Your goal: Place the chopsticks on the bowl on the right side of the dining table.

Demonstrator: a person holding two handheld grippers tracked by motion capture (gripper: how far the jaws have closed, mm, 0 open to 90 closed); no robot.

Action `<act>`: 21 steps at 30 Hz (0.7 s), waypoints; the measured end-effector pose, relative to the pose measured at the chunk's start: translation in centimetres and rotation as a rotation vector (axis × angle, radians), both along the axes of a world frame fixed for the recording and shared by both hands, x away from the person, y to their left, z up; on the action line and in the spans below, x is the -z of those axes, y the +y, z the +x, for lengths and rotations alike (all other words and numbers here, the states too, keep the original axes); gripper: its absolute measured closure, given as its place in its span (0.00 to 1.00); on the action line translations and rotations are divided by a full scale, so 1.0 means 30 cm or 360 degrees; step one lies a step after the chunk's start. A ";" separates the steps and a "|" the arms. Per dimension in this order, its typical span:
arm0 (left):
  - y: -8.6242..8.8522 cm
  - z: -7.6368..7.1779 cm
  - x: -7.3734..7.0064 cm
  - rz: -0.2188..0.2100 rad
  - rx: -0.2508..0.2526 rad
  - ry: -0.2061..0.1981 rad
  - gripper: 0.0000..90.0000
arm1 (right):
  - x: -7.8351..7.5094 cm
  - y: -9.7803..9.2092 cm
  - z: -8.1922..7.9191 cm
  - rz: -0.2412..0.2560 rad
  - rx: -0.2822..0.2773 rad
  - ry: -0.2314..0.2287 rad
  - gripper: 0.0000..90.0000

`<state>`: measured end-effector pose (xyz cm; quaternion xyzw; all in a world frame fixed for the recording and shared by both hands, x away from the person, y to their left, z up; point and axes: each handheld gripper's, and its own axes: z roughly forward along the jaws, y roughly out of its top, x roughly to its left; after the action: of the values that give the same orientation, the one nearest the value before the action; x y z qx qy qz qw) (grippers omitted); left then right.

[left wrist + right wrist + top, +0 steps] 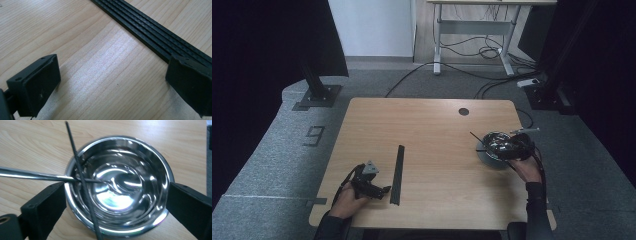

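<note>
With the right tongs (117, 202) spread around the shiny steel bowl (120, 185) near the table's right edge, and the left tongs (112, 85) spread beside the flat black strip (155, 37) near its front edge, we judge closing on the bowl's rim comes next.

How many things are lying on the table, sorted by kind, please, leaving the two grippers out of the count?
Steel bowl: 1
Thin sticks resting crossed in the bowl, one black, one silvery: 2
Long black ribbed strip, lying flat: 1
Total: 4
</note>
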<state>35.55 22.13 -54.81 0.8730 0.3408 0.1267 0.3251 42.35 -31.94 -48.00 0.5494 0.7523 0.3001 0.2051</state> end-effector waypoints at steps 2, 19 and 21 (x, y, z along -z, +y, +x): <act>0.000 0.000 0.000 0.0000 0.0000 0.0000 0.00 | 0.008 -0.006 -0.007 0.0035 0.0012 -0.0026 0.02; 0.000 0.000 0.000 -0.0001 0.0000 0.0000 0.00 | 0.062 -0.027 -0.025 -0.0054 0.0028 -0.0046 0.01; 0.000 0.000 0.000 0.0000 0.0000 0.0000 0.00 | 0.069 -0.032 -0.024 -0.0082 0.0042 -0.0036 0.01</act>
<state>35.55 22.13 -54.81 0.8730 0.3406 0.1268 0.3252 41.64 -32.91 -50.07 0.5505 0.7500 0.2842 0.2316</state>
